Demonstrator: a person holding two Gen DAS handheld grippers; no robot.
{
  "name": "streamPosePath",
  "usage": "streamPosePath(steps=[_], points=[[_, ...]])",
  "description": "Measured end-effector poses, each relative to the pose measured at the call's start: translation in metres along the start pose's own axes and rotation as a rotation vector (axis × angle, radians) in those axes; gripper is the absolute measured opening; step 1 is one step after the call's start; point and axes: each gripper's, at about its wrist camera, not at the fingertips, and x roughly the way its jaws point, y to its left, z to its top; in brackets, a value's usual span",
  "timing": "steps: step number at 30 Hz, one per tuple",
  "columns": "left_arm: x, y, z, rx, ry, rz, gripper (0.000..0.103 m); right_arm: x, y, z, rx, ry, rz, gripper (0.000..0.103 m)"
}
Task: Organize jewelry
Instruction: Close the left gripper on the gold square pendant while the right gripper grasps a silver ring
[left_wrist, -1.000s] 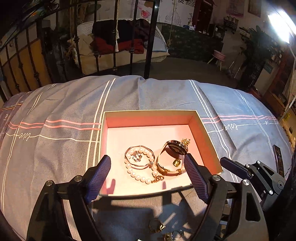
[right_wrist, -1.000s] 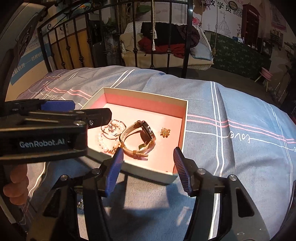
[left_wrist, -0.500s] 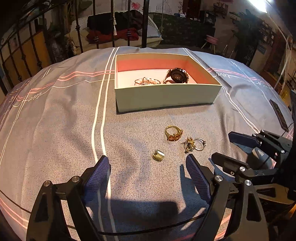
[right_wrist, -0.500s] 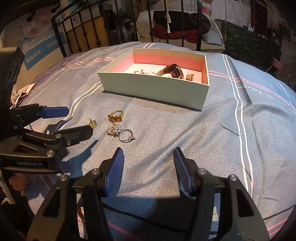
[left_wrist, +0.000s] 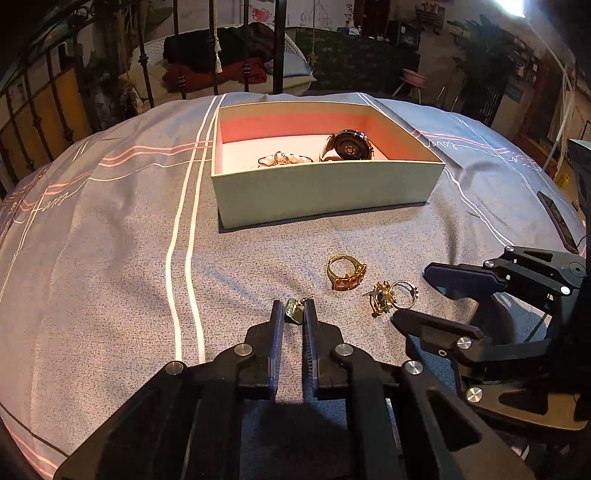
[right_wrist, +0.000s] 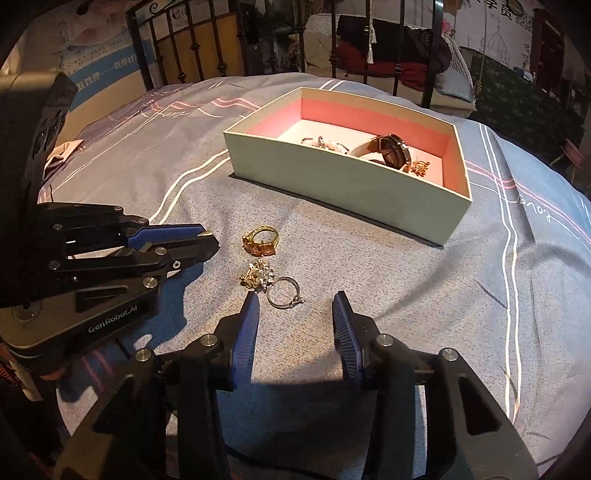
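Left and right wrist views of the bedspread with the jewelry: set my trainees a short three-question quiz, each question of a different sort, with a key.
1. True or false: the left gripper is shut on the small gold earring.
2. Which piece lies just ahead of the right gripper, between its open fingers? A the thin silver ring; B the gold ring with an amber stone; C the round-faced wristwatch.
3. Fill in: the wristwatch lies inside the pale green ____ with a pink lining.

Key: 1 true. 2 A. 3 box.
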Motion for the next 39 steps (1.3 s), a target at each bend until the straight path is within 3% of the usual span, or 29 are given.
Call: streamPosePath(steps=[5, 22, 28, 34, 37, 39], points=[[0.000, 0.004, -0.001, -0.023, -0.012, -0.020, 0.010, 0.002, 0.012, 0.001, -0.058, -0.004, -0.001, 0.020], [-0.009, 0.007, -0.003, -0.062, -0.027, -0.071, 0.008, -0.018, -0.005, -0.011, 0.045, -0.067, 0.010, 0.019], [-0.006, 0.004, -0.002, -0.045, -0.014, -0.025, 0.008, -0.017, -0.004, -0.011, 0.046, -0.064, 0.018, 0.020], [0.000, -0.003, 0.003, -0.012, -0.003, -0.012, 0.025, -0.016, -0.006, -0.012, 0.052, -0.062, 0.023, 0.020], [0.004, -0.005, 0.006, -0.001, 0.002, 0.003, 0.026, -0.016, -0.006, -0.012, 0.050, -0.060, 0.023, 0.020], [0.007, -0.004, 0.009, -0.005, 0.006, -0.001, 0.021, -0.016, -0.005, -0.012, 0.049, -0.060, 0.022, 0.020]])
